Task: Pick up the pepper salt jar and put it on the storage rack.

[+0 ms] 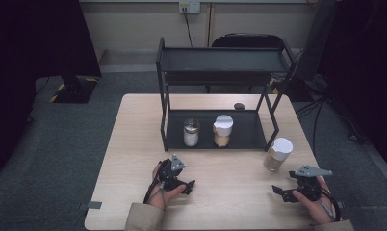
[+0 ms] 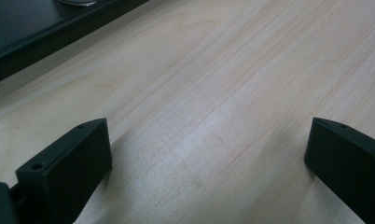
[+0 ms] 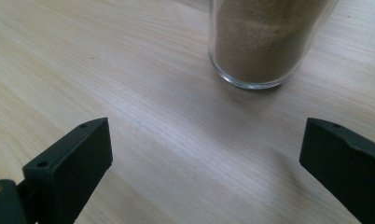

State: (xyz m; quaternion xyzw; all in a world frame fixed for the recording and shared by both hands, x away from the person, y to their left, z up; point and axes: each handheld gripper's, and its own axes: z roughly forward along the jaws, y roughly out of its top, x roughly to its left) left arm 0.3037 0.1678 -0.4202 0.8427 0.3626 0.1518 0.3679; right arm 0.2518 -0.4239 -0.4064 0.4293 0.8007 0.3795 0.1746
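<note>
Black jaws of the right claw (image 1: 281, 192) stand wide apart, empty, low over the wooden worktop (image 1: 134, 144). Near in front stands a white-lidded glass jar of brown powder (image 1: 277, 155). Left claw (image 1: 187, 186) is also spread apart, holding nothing, before the black rack (image 1: 165, 115).

The bench (image 1: 134, 159) is pale wood with fine straight grain. The shelf rack (image 1: 220, 62) on it is black. The near-right jar (image 1: 277, 155) is clear glass with a white lid and tan powder inside. The far-left jar (image 1: 191, 133) holds white grains. Both the left hand-held gripper (image 1: 187, 186) and the right hand-held gripper (image 1: 281, 192) are black, each topped by a grey plate.
</note>
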